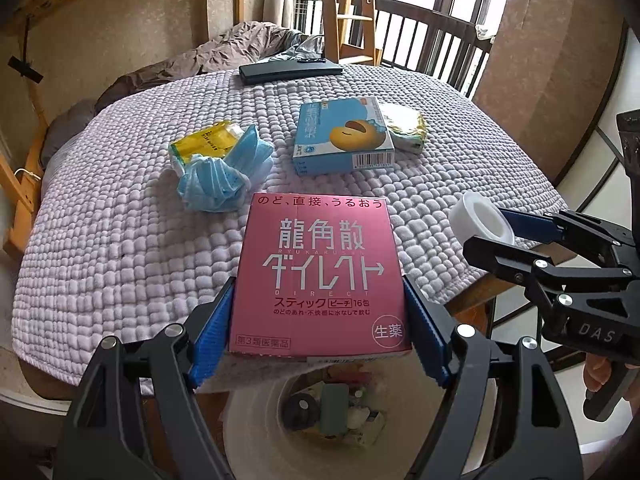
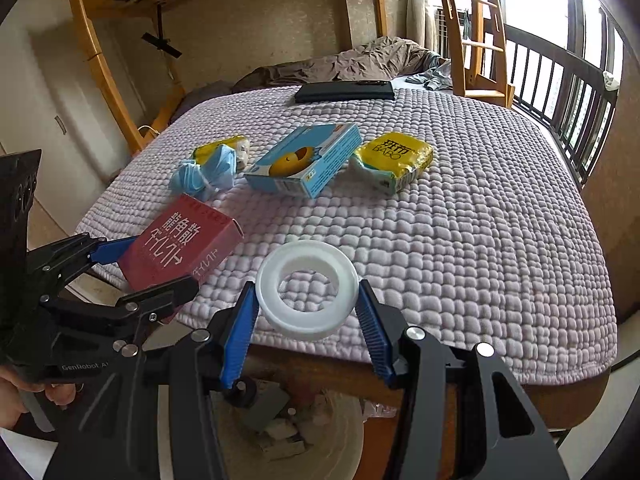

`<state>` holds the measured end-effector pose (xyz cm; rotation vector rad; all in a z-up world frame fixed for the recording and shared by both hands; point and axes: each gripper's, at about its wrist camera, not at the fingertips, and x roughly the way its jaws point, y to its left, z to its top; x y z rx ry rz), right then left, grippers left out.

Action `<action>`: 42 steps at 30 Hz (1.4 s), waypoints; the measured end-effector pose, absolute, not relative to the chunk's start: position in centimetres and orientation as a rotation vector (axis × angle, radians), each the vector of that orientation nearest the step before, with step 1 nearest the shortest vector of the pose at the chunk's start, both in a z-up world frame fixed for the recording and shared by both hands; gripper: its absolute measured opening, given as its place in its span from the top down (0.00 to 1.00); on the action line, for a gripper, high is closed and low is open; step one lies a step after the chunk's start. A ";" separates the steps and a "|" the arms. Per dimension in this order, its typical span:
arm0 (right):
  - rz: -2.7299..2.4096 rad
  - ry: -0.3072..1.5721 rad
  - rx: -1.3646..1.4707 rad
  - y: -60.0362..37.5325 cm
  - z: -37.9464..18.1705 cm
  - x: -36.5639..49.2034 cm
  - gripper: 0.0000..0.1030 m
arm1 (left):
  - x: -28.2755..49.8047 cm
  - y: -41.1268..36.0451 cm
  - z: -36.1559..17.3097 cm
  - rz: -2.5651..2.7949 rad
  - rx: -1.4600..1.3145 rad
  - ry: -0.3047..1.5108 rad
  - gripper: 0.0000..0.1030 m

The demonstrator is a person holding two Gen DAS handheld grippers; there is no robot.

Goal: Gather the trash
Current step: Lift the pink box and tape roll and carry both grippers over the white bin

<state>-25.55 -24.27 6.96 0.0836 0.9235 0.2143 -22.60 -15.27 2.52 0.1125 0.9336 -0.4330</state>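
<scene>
With the left gripper (image 1: 320, 320) clamped on the pink box (image 1: 320, 276) and the right gripper (image 2: 308, 316) pinching the white ring (image 2: 307, 289), both above the bin (image 1: 256, 432), center each over the opening before letting go.

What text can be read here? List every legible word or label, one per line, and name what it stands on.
"龍角散 ダイレクト", "DIRECT", "スティック ピーチ 16包", "生薬": pink box in the left gripper.
"BABO": yellow tissue pack.
"DAS": body of the right gripper.
"GenRobot.AI": body of the left gripper.
Blue box: print too small to read.
White tape ring: no text.
</scene>
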 end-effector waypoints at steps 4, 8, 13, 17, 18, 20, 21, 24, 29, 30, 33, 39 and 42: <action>0.212 0.920 0.083 -24.0 7.1 -26.3 0.52 | -23.1 -15.0 2.7 -0.441 0.115 0.932 0.23; 0.211 0.919 0.084 -23.8 7.3 -26.9 0.52 | -23.6 -14.7 2.9 -0.448 0.121 0.932 0.23; 0.210 0.923 0.082 -23.3 7.5 -27.8 0.52 | -24.3 -14.2 2.9 -0.451 0.126 0.938 0.23; 0.211 0.929 0.082 -22.9 7.4 -28.7 0.52 | -25.0 -13.6 2.7 -0.449 0.128 0.944 0.23; 0.211 0.930 0.081 -22.9 7.4 -28.9 0.52 | -25.2 -13.5 2.7 -0.450 0.127 0.946 0.23; 0.213 0.934 0.081 -22.7 7.3 -29.2 0.52 | -25.5 -13.3 2.7 -0.450 0.128 0.948 0.23; 0.213 0.935 0.080 -22.6 7.2 -29.4 0.52 | -25.7 -13.3 2.7 -0.452 0.128 0.949 0.23; 0.217 0.941 0.076 -22.3 7.3 -30.0 0.52 | -26.3 -13.2 2.7 -0.459 0.133 0.951 0.23; 0.219 0.948 0.066 -22.1 7.3 -31.1 0.52 | -27.5 -13.1 2.8 -0.475 0.146 0.954 0.23; 0.220 0.950 0.066 -22.1 7.3 -31.2 0.52 | -27.8 -13.1 2.8 -0.477 0.150 0.955 0.23; 0.225 0.955 0.064 -22.1 7.2 -31.6 0.52 | -28.4 -13.1 2.8 -0.482 0.157 0.956 0.23; 0.236 0.962 0.064 -21.8 7.2 -32.4 0.52 | -29.6 -13.0 2.9 -0.500 0.171 0.963 0.23; 0.241 0.968 0.064 -21.8 7.2 -32.9 0.52 | -30.1 -13.0 2.7 -0.507 0.175 0.972 0.23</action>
